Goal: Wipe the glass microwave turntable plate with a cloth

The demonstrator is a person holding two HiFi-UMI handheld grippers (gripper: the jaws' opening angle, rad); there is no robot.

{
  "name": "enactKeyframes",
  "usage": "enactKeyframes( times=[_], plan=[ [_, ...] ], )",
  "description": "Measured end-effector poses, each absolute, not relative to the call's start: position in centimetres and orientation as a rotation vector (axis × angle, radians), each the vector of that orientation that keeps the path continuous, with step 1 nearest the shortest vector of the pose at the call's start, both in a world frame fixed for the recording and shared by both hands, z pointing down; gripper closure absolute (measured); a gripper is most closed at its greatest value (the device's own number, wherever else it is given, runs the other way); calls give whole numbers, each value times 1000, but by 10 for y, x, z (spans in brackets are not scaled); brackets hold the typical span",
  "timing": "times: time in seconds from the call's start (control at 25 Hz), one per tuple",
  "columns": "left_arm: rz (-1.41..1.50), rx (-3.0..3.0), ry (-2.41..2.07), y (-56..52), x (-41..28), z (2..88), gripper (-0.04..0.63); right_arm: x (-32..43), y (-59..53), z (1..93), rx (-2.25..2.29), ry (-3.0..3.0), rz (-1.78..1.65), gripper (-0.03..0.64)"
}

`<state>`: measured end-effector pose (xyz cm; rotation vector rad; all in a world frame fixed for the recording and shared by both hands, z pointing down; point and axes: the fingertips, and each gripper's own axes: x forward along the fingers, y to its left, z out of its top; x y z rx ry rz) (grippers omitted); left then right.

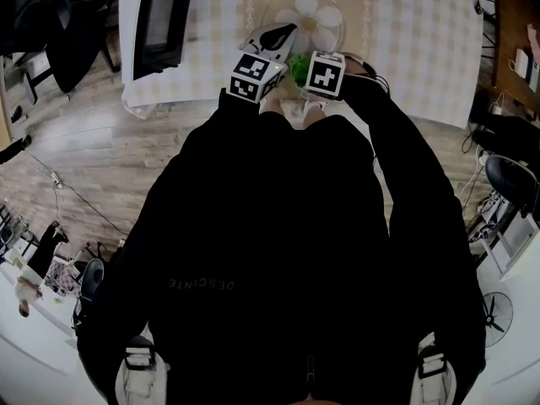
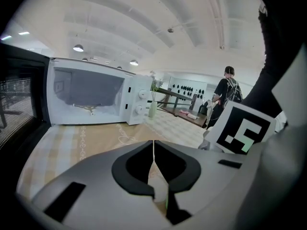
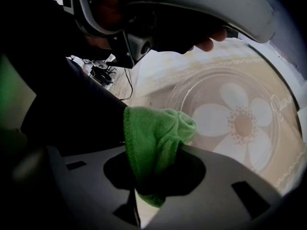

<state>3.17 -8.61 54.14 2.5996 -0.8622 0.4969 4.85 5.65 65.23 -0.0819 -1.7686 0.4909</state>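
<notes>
Far left on the table [image 1: 422, 49], the white microwave [image 2: 91, 99] stands with its door swung open and its cavity bare. Both sleeves are stretched straight out ahead of the body, and the two grippers sit side by side over the near edge of the table, marker cubes almost touching.

The left gripper [image 2: 153, 150] is tipped forward and up, its jaws pressed together into one thin seam, with nothing seen between them. From the other side you can see the person's fingers [image 3: 209, 43] curled round its handle, holding it above the table.

Just right of it comes the green cloth [image 3: 156, 145], bunched into a thick fold and clamped in the right gripper [image 3: 158, 176]. The jaws are closed tight on it, and its free end sticks out past the tips.

Furthest right lies the glass turntable plate [image 3: 218, 87], flat on the tablecloth just beyond both grippers, with a white flower showing at its middle. The cloth hangs just short of the plate's near rim; whether it touches the glass I can't tell.
</notes>
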Motion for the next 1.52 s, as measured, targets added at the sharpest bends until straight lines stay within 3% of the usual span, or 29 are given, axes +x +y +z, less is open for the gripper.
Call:
enactKeyframes(
  times=[1.08,1.52],
  plan=[
    [398,2649,-884,-155,62,512,572,136,-157,575,496,-1860,225,505],
    [438,2604,-867,-151,64,536,572,136,-170,639,468,-1816,154,503]
  ],
)
